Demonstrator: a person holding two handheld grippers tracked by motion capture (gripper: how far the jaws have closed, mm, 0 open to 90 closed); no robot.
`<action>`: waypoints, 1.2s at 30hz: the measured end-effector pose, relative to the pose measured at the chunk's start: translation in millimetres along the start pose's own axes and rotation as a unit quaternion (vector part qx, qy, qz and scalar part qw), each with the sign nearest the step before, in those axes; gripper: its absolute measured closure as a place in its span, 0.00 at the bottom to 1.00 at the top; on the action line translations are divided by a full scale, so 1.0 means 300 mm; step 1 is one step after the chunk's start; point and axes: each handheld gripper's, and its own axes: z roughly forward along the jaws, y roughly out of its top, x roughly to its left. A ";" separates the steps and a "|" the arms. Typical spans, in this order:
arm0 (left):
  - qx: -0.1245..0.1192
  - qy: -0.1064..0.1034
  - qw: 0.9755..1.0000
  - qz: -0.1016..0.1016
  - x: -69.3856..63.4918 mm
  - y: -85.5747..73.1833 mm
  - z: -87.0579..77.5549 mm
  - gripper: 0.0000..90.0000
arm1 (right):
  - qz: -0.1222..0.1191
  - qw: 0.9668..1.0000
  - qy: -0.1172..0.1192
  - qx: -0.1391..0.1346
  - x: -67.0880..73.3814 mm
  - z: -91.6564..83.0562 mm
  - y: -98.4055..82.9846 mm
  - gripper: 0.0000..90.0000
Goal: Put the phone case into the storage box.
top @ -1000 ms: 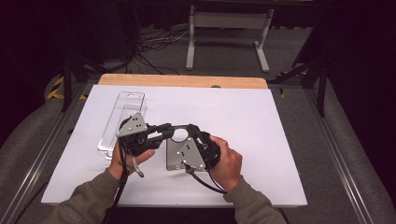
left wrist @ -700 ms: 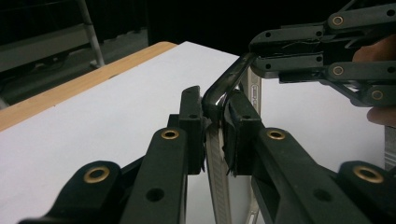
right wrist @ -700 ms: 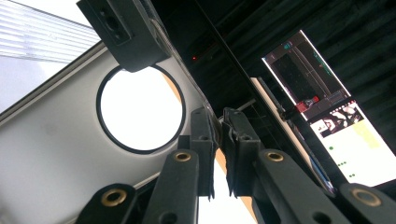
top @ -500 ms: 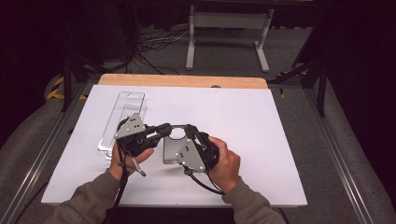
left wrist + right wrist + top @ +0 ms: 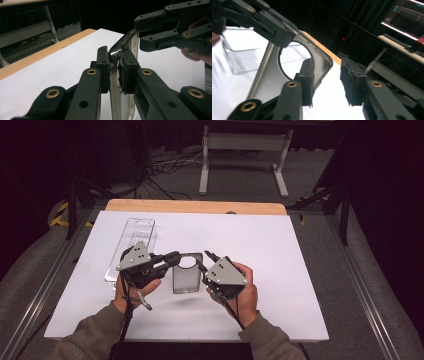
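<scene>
Landmark: the grey phone case (image 5: 187, 275) is serving as the reference for all positions below.
Phone case: it is a smoky translucent shell with a large round cut-out near its far end; it is sitting over the white table top (image 5: 280, 250), roughly at the middle of the near half. Whether it is touching the surface cannot be told.
Left gripper (image 5: 172, 259): it is reaching the case from the case's left side. Its jaws are clamping the case's upper left corner; in the left gripper view the thin edge of the case (image 5: 117, 75) is sitting pinched between the two pads (image 5: 103, 67).
Right gripper (image 5: 202, 260): it is sitting at the case's right side, at the far right corner. Its jaws are standing apart. In the right gripper view (image 5: 328, 82) one pad is lying over the case wall (image 5: 269, 80) beside the round cut-out, and the other pad is standing clear of the case, not touching it.
Hands: the left hand (image 5: 137, 285) is holding its tool just left of the case; the right hand (image 5: 242, 295) is holding its tool just right of and nearer than the case.
Clear plastic tray (image 5: 131, 249): it is lying flat on the table to the left of the case and farther away, behind the left gripper, apart from the case.
Wooden board edge (image 5: 195, 206): it is running along the far side of the table, well beyond the case.
</scene>
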 end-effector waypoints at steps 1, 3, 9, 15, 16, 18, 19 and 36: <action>0.000 -0.002 1.000 0.000 -0.001 -0.002 0.001 0.89 | 0.001 1.000 -0.001 -0.001 -0.002 -0.001 -0.004 0.68; -0.001 -0.002 1.000 0.002 -0.003 -0.003 0.002 0.89 | 0.003 1.000 0.004 0.002 -0.006 -0.001 -0.009 0.67; 0.000 -0.001 1.000 0.012 -0.006 0.000 -0.007 0.89 | 0.014 1.000 0.024 -0.003 -0.029 -0.013 -0.041 0.63; 0.001 0.000 1.000 0.014 -0.006 0.001 -0.012 0.89 | 0.012 1.000 0.025 0.002 -0.037 -0.015 -0.058 0.58; 0.002 0.001 1.000 0.015 -0.005 0.001 -0.012 0.89 | 0.011 1.000 0.021 0.005 -0.038 -0.015 -0.062 0.56; 0.002 0.003 1.000 0.016 -0.002 0.000 -0.014 0.89 | 0.010 1.000 0.024 0.009 -0.039 -0.013 -0.069 0.52; -0.001 0.005 1.000 0.015 -0.002 -0.001 -0.014 0.89 | 0.005 1.000 0.019 0.013 -0.038 -0.012 -0.074 0.49; -0.003 0.003 1.000 0.019 0.004 0.004 -0.030 0.89 | 0.002 1.000 0.018 0.021 -0.027 -0.022 -0.150 0.27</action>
